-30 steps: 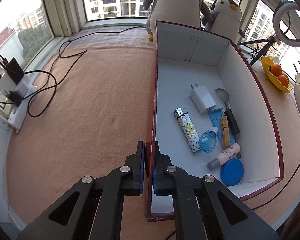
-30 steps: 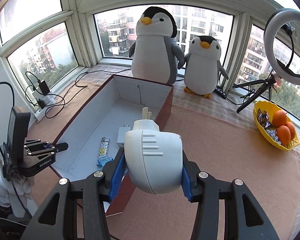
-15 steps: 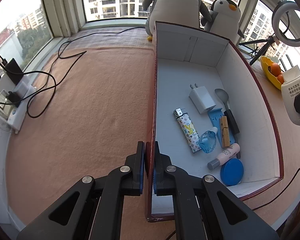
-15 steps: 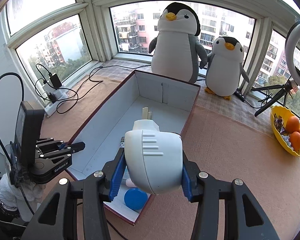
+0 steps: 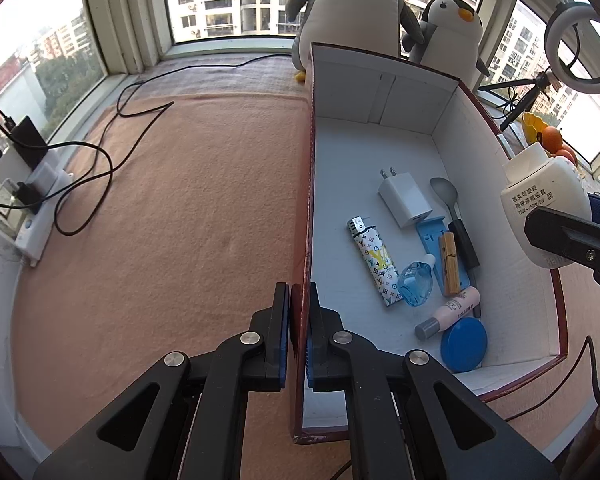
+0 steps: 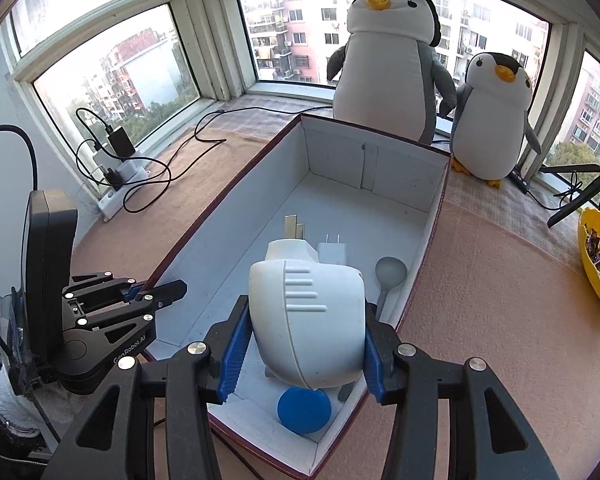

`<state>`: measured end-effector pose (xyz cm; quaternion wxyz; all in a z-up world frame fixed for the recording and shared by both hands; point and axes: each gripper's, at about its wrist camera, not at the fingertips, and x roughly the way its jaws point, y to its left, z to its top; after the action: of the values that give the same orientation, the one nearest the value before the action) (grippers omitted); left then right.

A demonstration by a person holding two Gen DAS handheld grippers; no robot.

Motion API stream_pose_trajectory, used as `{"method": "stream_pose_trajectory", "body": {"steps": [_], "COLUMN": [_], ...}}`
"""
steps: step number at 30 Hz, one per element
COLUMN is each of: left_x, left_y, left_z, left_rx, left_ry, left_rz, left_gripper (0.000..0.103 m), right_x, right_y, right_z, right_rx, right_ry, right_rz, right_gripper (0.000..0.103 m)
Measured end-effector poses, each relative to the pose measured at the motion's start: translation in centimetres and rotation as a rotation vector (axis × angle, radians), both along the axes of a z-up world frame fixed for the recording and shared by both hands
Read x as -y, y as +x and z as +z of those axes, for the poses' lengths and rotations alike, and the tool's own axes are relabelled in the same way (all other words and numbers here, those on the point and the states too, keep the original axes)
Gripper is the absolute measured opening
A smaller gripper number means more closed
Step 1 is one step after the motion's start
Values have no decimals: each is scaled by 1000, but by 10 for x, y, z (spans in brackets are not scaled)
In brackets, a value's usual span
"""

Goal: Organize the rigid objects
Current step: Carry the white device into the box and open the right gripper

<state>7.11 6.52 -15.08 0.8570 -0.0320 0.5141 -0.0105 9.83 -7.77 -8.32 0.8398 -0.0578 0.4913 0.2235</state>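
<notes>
My right gripper [image 6: 302, 344] has its jaws clamped on the white plug-in device [image 6: 306, 320], held above the near end of the box [image 5: 380, 128]. In the box lie a charger [image 5: 406, 200], spoon [image 5: 444, 192], lighter [image 5: 374, 264], blue bottle [image 5: 415, 280], clothespin [image 5: 449, 262], pink tube [image 5: 452, 310] and blue lid [image 5: 463, 344]. My left gripper [image 5: 299, 332] has its jaws closed on the box's left wall. From the right wrist, the device hides most of the contents. The label print on it is too small to read.
</notes>
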Motion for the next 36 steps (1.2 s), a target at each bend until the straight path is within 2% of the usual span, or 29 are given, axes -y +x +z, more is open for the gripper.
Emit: {"method": "stream_pose_trajectory", "body": {"steps": [15, 29, 36], "left_x": [-1, -3, -1], "left_y": [0, 0, -1], "left_z": [0, -1, 1], "left_rx": [0, -3, 1], "left_ry": [-2, 1, 3], "left_rz": [2, 6, 9], "left_gripper": [5, 5, 5], "right_x": [-9, -2, 25], "right_y": [15, 10, -2], "right_z": [-25, -12, 5], "right_rx": [-66, -32, 15], "right_ry": [-15, 9, 36], "right_rz": [-2, -6, -66], "right_gripper": [45, 46, 53]}}
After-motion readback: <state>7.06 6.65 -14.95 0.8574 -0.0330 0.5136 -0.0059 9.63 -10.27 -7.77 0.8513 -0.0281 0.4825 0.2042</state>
